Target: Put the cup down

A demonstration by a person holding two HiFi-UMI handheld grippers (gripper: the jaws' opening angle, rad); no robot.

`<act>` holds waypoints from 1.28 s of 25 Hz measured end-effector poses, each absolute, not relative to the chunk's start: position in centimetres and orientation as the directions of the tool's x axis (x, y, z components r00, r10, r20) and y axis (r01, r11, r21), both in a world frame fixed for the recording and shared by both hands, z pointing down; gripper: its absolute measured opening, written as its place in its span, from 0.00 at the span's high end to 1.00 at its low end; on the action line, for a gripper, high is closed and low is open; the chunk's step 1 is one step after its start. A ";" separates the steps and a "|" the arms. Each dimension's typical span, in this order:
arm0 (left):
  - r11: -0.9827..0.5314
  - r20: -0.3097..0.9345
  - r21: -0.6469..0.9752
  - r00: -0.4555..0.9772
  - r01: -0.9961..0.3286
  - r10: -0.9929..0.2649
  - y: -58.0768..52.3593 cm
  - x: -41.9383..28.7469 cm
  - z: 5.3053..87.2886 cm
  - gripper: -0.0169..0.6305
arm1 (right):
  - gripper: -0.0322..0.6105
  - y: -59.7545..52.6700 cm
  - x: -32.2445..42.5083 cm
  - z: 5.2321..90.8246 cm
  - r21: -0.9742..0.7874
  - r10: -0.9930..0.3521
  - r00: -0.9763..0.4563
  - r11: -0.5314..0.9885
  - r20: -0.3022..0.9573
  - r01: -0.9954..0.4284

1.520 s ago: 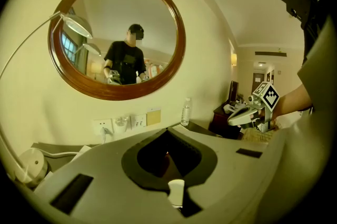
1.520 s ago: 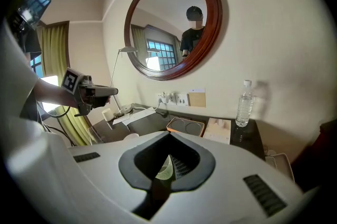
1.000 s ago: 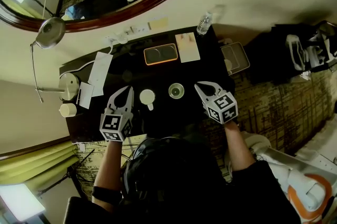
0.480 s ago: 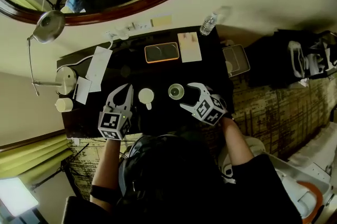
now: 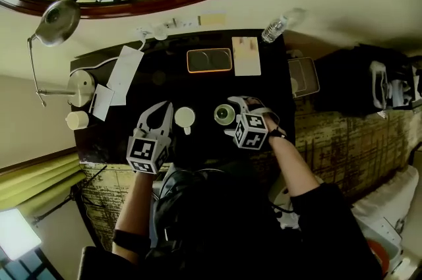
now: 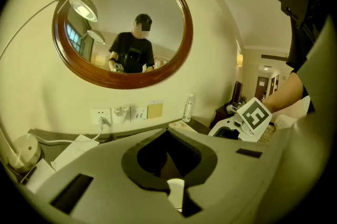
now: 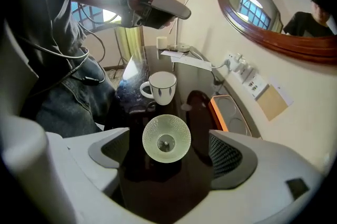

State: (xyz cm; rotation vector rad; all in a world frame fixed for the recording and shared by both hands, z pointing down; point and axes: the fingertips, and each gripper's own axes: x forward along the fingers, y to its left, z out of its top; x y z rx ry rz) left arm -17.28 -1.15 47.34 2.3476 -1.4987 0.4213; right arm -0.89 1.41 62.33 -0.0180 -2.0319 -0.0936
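Left gripper [image 5: 162, 112]: jaws shut and empty, parked over the near-left part of the dark glossy tabletop [image 5: 198, 91], just left of a white ceramic mug with a handle [image 5: 184, 118].

Right of the mug, near but not touching, a small pale-green textured glass cup [image 7: 166, 138] stands upright on the tabletop. Right gripper [image 5: 231, 115] points steeply down over it. Its jaws have just been opening and now stand wide, with the cup centred between them and both pads clear of it, so it isn't held. The cup already looks set down.

Risks from here:
- If the right gripper lifts or pulls back off-axis, a jaw could clip the rim. The cup is light and the top is slick, so it would likely skid or tip.
- If it closes again, the bowl-shaped wall could let the pads ride up and squirt the cup out.
- A swing to the left would bump the mug, which is the only real obstacle. The left gripper boxes the mug in from the other side.

Clutter, all well clear of the cup:
- far left: chrome desk lamp [image 5: 82, 86] and a small cream cylinder [image 5: 77, 119], can't tell what it is
- white papers [image 5: 124, 84]
- far centre: orange-rimmed rectangular tray [image 5: 209, 60]
- pale card [image 5: 246, 56]
- far right corner: clear plastic water bottle [image 5: 275, 28]
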 end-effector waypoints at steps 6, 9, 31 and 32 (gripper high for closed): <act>-0.393 0.414 0.103 0.398 -0.914 -0.818 -1.7 -16.8 48.6 0.99 | 0.17 1.9 -2.2 64.7 0.047 0.030 -0.416 0.984 0.909 0.173; -0.385 0.411 0.115 0.396 -0.916 -0.821 -1.7 -16.6 49.4 0.99 | 0.17 2.1 -2.3 65.9 0.053 0.040 -0.395 0.974 0.918 0.221; -0.379 0.426 0.121 0.393 -0.917 -0.815 -0.4 -16.2 52.6 0.99 | 0.33 -1.4 -2.8 65.9 0.088 -0.019 -0.453 0.988 0.891 0.130; -0.381 0.426 0.119 0.394 -0.917 -0.814 -0.6 -16.1 52.7 0.99 | 0.33 -2.2 -2.9 65.7 0.092 -0.027 -0.457 0.989 0.889 0.119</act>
